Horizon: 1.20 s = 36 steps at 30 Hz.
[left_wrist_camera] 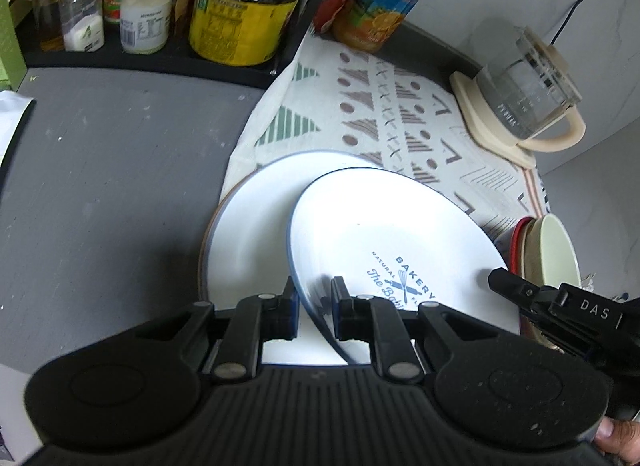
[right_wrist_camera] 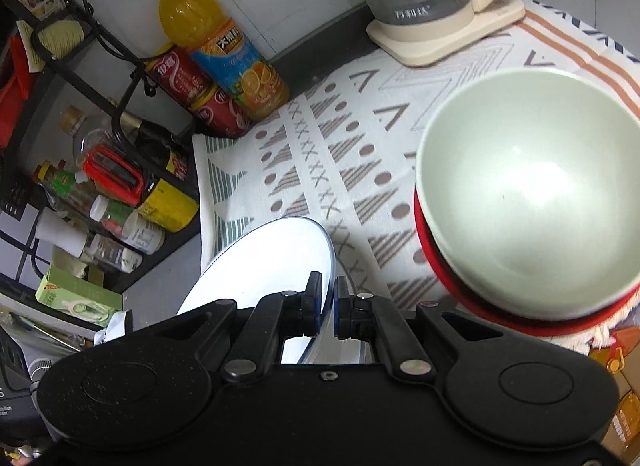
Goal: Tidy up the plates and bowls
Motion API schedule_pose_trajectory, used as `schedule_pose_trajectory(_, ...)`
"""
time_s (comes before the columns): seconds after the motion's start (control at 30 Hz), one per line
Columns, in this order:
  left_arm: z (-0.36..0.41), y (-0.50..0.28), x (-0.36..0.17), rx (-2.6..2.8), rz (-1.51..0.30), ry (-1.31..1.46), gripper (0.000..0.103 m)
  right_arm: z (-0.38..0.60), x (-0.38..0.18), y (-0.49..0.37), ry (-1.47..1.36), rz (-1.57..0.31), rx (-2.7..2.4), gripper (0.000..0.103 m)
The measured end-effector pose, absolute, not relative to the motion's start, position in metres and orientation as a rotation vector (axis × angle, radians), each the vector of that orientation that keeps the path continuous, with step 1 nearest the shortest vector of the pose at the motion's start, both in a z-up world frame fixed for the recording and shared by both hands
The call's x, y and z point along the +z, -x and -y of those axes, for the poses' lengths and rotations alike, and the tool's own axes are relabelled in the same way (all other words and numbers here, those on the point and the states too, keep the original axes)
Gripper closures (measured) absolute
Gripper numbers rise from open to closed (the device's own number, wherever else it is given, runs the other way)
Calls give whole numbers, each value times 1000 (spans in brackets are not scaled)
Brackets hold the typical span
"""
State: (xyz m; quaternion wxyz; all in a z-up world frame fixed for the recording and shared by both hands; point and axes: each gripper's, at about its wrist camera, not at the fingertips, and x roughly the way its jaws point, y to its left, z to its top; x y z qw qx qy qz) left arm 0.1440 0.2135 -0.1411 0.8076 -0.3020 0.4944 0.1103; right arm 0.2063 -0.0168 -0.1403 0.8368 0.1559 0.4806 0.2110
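Observation:
A white plate with a blue rim and a "BAKERY" print (left_wrist_camera: 380, 225) hangs tilted over a second white plate (left_wrist_camera: 252, 225), which lies flat on the patterned cloth (left_wrist_camera: 400, 113). My left gripper (left_wrist_camera: 314, 286) is shut on the printed plate's near rim. At that plate's right edge my right gripper (left_wrist_camera: 504, 280) also grips it. In the right wrist view the right gripper (right_wrist_camera: 329, 286) is shut on the rim of the blue-rimmed plate (right_wrist_camera: 272, 258). A pale green bowl (right_wrist_camera: 528, 193) sits nested in a red bowl (right_wrist_camera: 436, 266) just to the right.
A glass kettle on a cream base (left_wrist_camera: 524, 101) stands at the back right on the cloth. A black rack of bottles and jars (left_wrist_camera: 236, 13) lines the back, with an orange juice bottle (right_wrist_camera: 224, 49) and red cans beside it. Grey counter (left_wrist_camera: 120, 165) lies to the left.

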Motion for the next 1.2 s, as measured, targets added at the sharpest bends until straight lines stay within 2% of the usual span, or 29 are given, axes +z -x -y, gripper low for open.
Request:
schedule_pose_trajectory(0.87, -211, -148, -178, 267, -1181, 614, 85, 2, -163, -193, -206, -1057, 406, 98)
schedule_pose_trajectory(1.03, -215, -150, -170, 269, -1172, 585, 85, -1, -162, -194, -185, -1048, 401, 98)
schedule_pose_trajectory(1.07, -218, -150, -167, 270, -1165, 591, 84, -1, -162, -194, -184, -1048, 400, 98)
schedule_pose_trajectory(1.2, -228, -149, -151, 294, -1115, 574, 70, -4, -162, -193, -171, -1042, 395, 97)
